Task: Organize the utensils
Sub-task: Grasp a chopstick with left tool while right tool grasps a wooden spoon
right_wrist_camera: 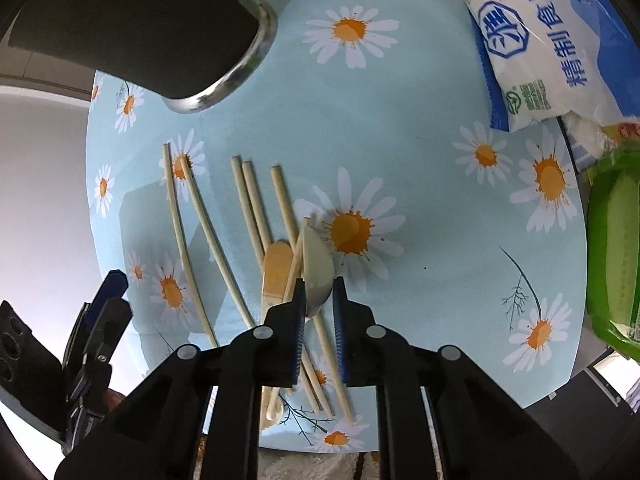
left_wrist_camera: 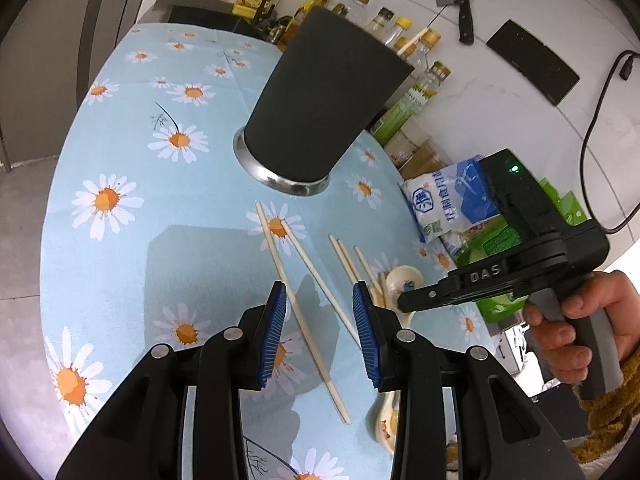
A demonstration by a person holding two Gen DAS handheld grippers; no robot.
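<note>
Two blue-padded fingers of the right gripper [right_wrist_camera: 319, 294] stand narrowly apart, pinching the bowl of a cream ceramic spoon [right_wrist_camera: 318, 268] that is tipped up on its edge between them; the pads press on both sides of it; a second spoon [right_wrist_camera: 276, 272], tan inside, lies flat just to the left, touching the chopsticks around it. The left gripper [left_wrist_camera: 320, 304] hangs with its fingers partly open and nothing gripped; between them, on the cloth below, run two pale chopsticks [left_wrist_camera: 304, 304], slightly splayed; whether the pads touch either stick I cannot tell. Three more chopsticks [right_wrist_camera: 256, 208] lie beside those, their near ends passing under the spoons and the right gripper. All the sticks and both spoons rest on a round table under a light-blue daisy cloth [left_wrist_camera: 132, 152]; beyond the chopstick tips stands a dark utensil holder [left_wrist_camera: 316, 104] with a shiny metal base, upright on the cloth and well apart from the sticks. At the table's far right edge sits a white and blue bag of salt [right_wrist_camera: 536, 40], with green packaging [right_wrist_camera: 616, 248] just beside it; a person's hand [left_wrist_camera: 580, 328] wraps the right gripper's grey handle.
</note>
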